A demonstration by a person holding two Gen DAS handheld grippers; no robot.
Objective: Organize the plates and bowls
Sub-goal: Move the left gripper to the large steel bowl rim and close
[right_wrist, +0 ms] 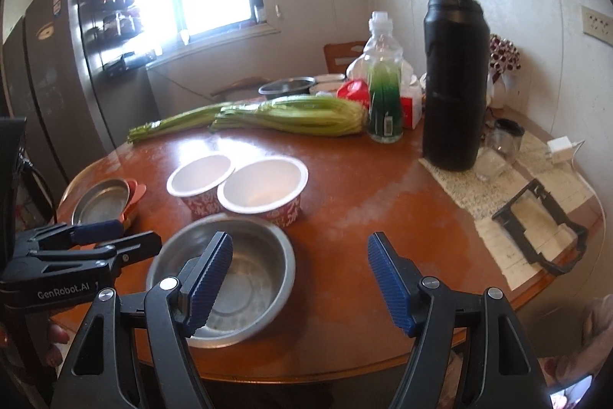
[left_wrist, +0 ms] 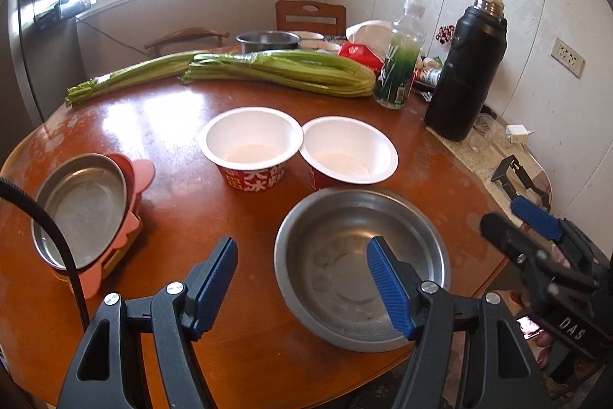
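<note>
A large steel bowl (left_wrist: 345, 255) (right_wrist: 245, 275) sits at the near edge of the round wooden table (left_wrist: 172, 125). Behind it stand two red paper bowls with white insides, one on the left (left_wrist: 251, 144) (right_wrist: 201, 177) and one on the right (left_wrist: 348, 150) (right_wrist: 264, 184). A steel dish (left_wrist: 82, 206) (right_wrist: 101, 202) rests on a pink plate (left_wrist: 136, 175) at the far left. My left gripper (left_wrist: 302, 284) is open and empty, above the big bowl's left rim. My right gripper (right_wrist: 300, 284) is open and empty, just right of that bowl.
Celery bunches (left_wrist: 279, 69) lie across the back of the table. A green bottle (left_wrist: 398, 64), a black thermos (left_wrist: 465, 71), glass jars (left_wrist: 482, 133), a steel pot (left_wrist: 266, 41) and a black frame (right_wrist: 540, 227) on a paper mat crowd the back and right.
</note>
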